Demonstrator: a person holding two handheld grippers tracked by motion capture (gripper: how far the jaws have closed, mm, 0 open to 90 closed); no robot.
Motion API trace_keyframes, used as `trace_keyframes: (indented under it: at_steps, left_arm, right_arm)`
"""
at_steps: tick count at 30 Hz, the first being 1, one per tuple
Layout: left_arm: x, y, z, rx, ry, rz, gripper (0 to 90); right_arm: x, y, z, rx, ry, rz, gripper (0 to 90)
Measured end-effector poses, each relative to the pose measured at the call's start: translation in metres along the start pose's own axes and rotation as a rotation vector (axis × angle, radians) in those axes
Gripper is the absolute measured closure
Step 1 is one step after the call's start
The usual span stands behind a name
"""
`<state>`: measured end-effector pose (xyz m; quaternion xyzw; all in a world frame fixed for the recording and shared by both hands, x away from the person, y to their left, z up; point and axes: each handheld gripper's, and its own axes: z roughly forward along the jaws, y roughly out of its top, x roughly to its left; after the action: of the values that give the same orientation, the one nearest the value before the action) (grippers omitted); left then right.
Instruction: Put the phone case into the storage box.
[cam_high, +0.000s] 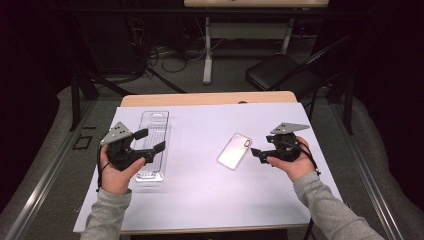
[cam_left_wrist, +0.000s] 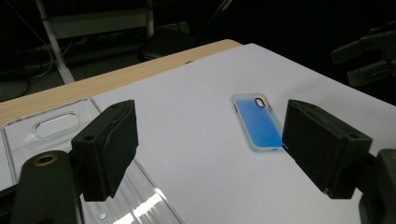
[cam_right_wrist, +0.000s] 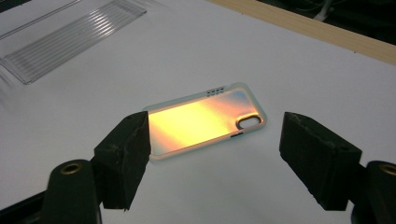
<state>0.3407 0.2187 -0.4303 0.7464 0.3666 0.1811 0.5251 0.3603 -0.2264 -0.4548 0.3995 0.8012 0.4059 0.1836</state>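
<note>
An iridescent phone case (cam_high: 234, 150) lies flat on the white sheet (cam_high: 200, 190), right of centre. It looks blue in the left gripper view (cam_left_wrist: 258, 123) and orange in the right gripper view (cam_right_wrist: 204, 120). A clear plastic package (cam_high: 154, 137) lies at the left (cam_left_wrist: 53, 126) (cam_right_wrist: 70, 39). My left gripper (cam_high: 150, 140) (cam_left_wrist: 210, 149) hovers over the package's near part, open, nothing between its jaws. My right gripper (cam_high: 263, 147) (cam_right_wrist: 215, 154) is just right of the phone case, open and empty, pointing at it. The right gripper (cam_left_wrist: 369, 60) also appears far off in the left gripper view.
The wooden table edge (cam_high: 207, 98) runs along the far side of the sheet. Beyond it stand a black folding chair (cam_high: 280, 72) and a desk leg (cam_high: 207, 50) with cables on the floor. Bare sheet lies between the package and the case.
</note>
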Motion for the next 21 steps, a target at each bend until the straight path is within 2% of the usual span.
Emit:
trace_keyframes:
  at_steps: [8, 12, 17, 18, 21]
  left_arm:
    - [0.004, 0.009, 0.014, 0.021, -0.06, -0.007, 17.0]
    - [0.005, 0.009, 0.017, 0.027, -0.051, -0.001, 16.9]
    - [0.005, 0.008, 0.017, 0.032, -0.045, 0.019, 16.5]
    - [0.005, 0.007, 0.016, 0.032, -0.049, 0.012, 16.5]
    - [0.007, 0.004, 0.016, 0.028, -0.047, 0.004, 16.5]
  right_arm:
    - [-0.004, 0.013, 0.016, 0.061, -0.015, 0.008, 24.6]
    - [-0.006, 0.017, 0.025, 0.101, -0.028, 0.013, 24.6]
    - [-0.01, 0.023, 0.036, 0.126, -0.049, 0.011, 25.2]
    - [-0.011, 0.025, 0.04, 0.161, -0.058, 0.0, 25.6]
    - [-0.013, 0.026, 0.044, 0.175, -0.072, -0.009, 25.7]
